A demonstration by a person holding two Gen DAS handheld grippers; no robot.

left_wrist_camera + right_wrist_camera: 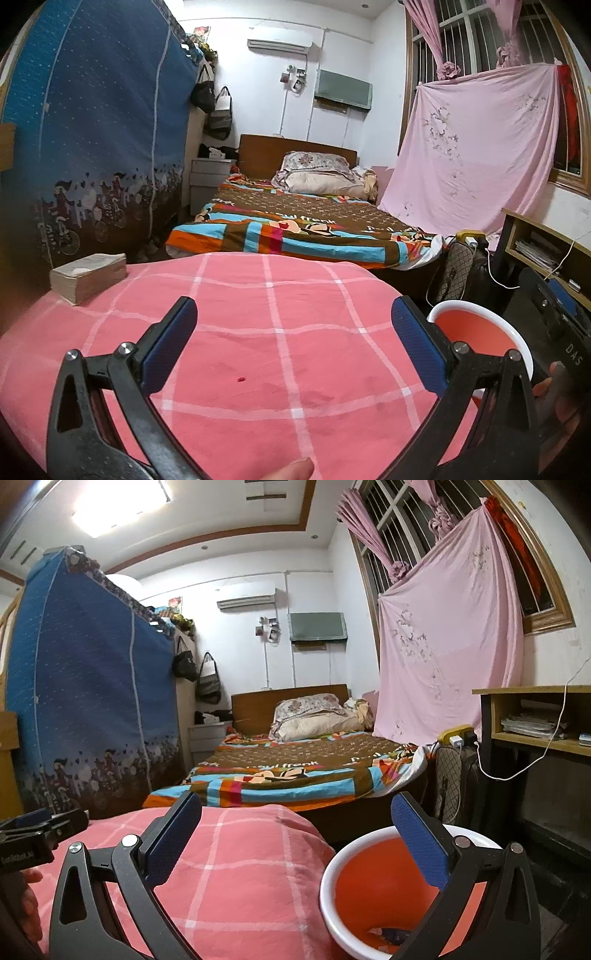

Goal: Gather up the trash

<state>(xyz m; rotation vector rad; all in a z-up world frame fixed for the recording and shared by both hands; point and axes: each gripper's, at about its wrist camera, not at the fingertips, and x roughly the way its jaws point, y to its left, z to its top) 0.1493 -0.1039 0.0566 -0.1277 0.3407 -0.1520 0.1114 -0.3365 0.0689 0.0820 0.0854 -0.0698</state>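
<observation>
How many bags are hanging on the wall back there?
2. A black bag hangs beside the blue wardrobe, and a second bag hangs just right of it, a little lower. Others may be hidden behind the wardrobe.

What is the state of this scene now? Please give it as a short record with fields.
surface: pink checked cloth, no loose trash visible on it
bin: red basin with white rim, beside the cloth on the right
bin contents: some wrapper-like scraps at the bottom
left gripper: open, empty, over the cloth
right gripper: open, empty, one finger over the basin
other item: tissue pack at the cloth's far left
</observation>
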